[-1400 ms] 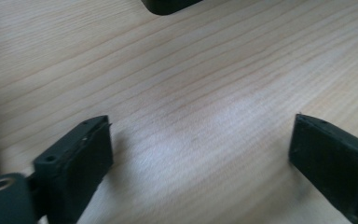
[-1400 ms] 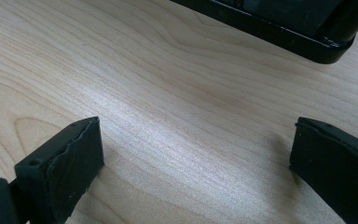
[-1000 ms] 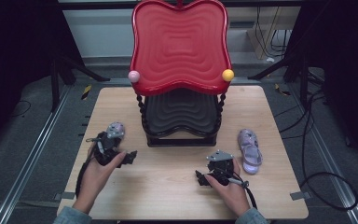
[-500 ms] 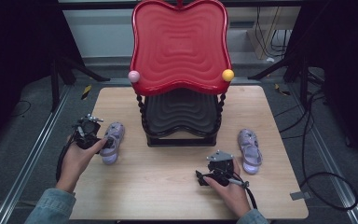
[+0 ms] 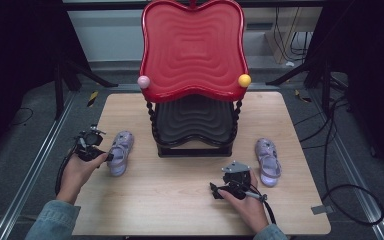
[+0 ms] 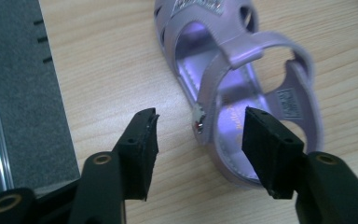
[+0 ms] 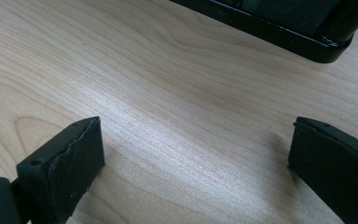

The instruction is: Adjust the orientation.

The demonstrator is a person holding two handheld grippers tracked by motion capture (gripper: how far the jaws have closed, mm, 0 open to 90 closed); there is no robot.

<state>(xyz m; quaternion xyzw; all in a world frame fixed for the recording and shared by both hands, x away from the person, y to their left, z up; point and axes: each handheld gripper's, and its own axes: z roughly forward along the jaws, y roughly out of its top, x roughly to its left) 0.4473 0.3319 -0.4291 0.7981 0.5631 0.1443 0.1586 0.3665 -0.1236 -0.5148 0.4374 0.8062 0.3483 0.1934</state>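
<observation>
Left of centre in the high view, the left gripper (image 5: 91,145) hangs spread beside a lilac sandal (image 5: 119,152); one jaw should go inside the heel strap (image 6: 242,46) before pinching. Lower right, the right gripper (image 5: 231,182) rests spread on the table (image 5: 180,200).

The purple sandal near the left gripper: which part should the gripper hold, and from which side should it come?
Probably the heel strap. The purple sandal lies flat on its sole on the table, and the strap arches above the footbed, leaving room for a jaw inside. The open left gripper already faces the heel end, so it could advance from there and close across the strap's side.
</observation>
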